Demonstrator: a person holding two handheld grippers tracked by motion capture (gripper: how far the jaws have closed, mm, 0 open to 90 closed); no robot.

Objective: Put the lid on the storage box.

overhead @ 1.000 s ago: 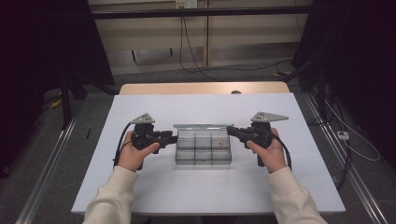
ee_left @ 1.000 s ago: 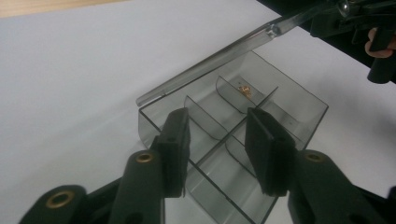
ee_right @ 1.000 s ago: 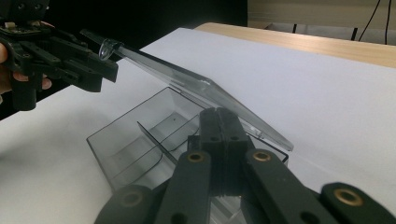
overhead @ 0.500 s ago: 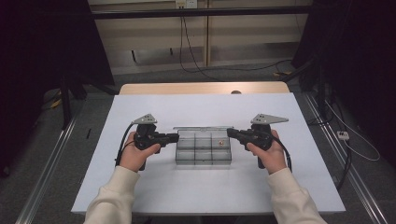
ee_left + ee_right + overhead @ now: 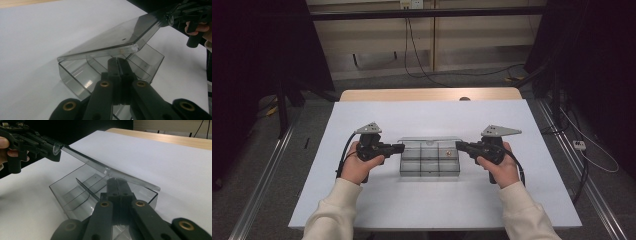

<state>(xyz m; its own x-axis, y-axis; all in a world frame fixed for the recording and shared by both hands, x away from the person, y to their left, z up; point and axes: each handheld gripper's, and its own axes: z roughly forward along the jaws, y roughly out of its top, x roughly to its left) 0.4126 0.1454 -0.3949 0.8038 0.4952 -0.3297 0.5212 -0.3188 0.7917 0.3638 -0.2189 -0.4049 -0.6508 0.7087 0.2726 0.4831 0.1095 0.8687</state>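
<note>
While the white worktop point(image 5: 432, 200) is carrying the clear compartment box point(image 5: 430, 159) at its middle, its raised lid point(image 5: 117, 40) is blurring the compartments beneath. Left gripper point(image 5: 401, 148), jaws just having been closing, is now clamped on the box's left edge; right gripper point(image 5: 459, 145) is clamped on the right edge.

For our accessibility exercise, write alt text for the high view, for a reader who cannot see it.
Two hands hold black grippers against opposite ends of a clear compartment box on a white table. The left gripper and right gripper are both shut at the edges of its raised lid. A small orange item lies in one compartment.
</note>
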